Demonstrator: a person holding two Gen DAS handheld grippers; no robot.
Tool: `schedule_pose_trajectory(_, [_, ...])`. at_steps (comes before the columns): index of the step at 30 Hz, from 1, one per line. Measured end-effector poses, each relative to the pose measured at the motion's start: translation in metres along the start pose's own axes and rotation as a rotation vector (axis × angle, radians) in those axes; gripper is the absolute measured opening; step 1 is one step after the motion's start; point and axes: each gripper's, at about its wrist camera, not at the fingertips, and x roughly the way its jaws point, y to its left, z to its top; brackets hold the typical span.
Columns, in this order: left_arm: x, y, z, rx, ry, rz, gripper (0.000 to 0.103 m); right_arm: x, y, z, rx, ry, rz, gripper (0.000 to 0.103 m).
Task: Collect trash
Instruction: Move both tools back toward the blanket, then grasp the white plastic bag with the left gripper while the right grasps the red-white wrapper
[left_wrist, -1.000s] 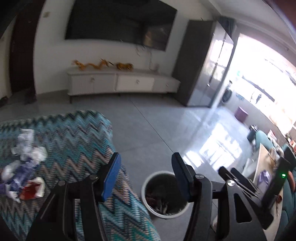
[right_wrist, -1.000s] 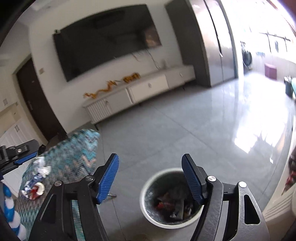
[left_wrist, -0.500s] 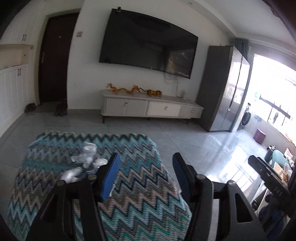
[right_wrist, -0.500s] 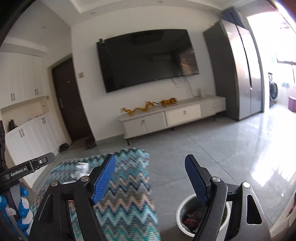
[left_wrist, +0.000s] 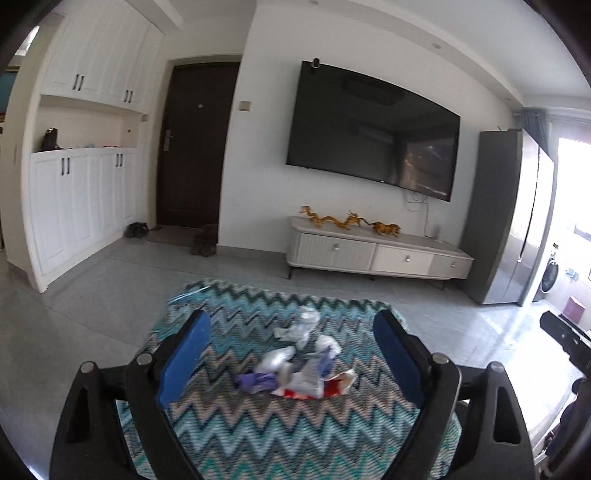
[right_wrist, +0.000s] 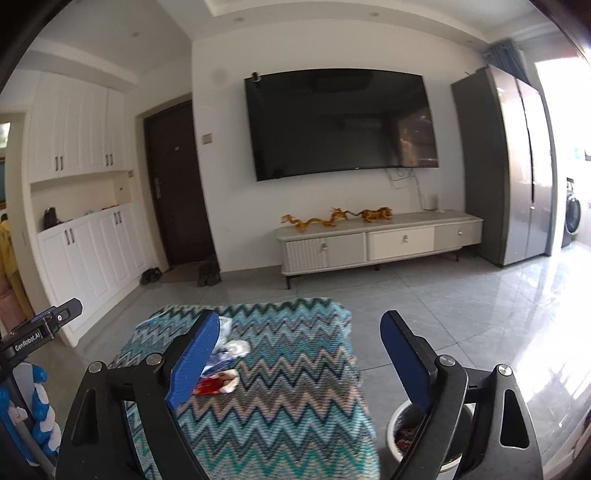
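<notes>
Reaching back toward the trash pile (left_wrist: 303, 363) looks like the step in hand: both tools are empty. The left gripper (left_wrist: 291, 363) has just been opening and its jaws stand wide apart, framing the pile at lower centre of its view without touching it. The right gripper (right_wrist: 299, 362) has likewise been opening, nothing between its jaws. Next comes a descent onto one scrap and a firm pinch. The scraps are crumpled white tissue, purple film and a red-and-white wrapper, lying on a woven zigzag cloth (left_wrist: 258, 435). A round bin (right_wrist: 400, 424) sits lower right.
</notes>
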Motion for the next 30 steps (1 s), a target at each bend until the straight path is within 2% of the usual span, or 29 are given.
schedule_pose_trajectory(5, [-0.012,0.038,-0.015,-0.049,0.004,0.026,0.090,0.005,0.043,-0.006,-0.048,0.028,0.072,0.088])
schedule_pose_trajectory(12, [-0.016,0.080,-0.034,-0.098,0.014,0.100,0.090,0.020,0.073,-0.024,-0.085,0.084,0.116,0.088])
schedule_pose_trajectory(22, [0.012,0.098,-0.049,-0.089,0.083,0.106,0.090,0.041,0.069,-0.034,-0.060,0.125,0.119,0.088])
schedule_pose_trajectory(30, [0.058,0.088,-0.064,-0.047,0.190,0.073,0.089,0.083,0.058,-0.054,-0.022,0.220,0.149,0.087])
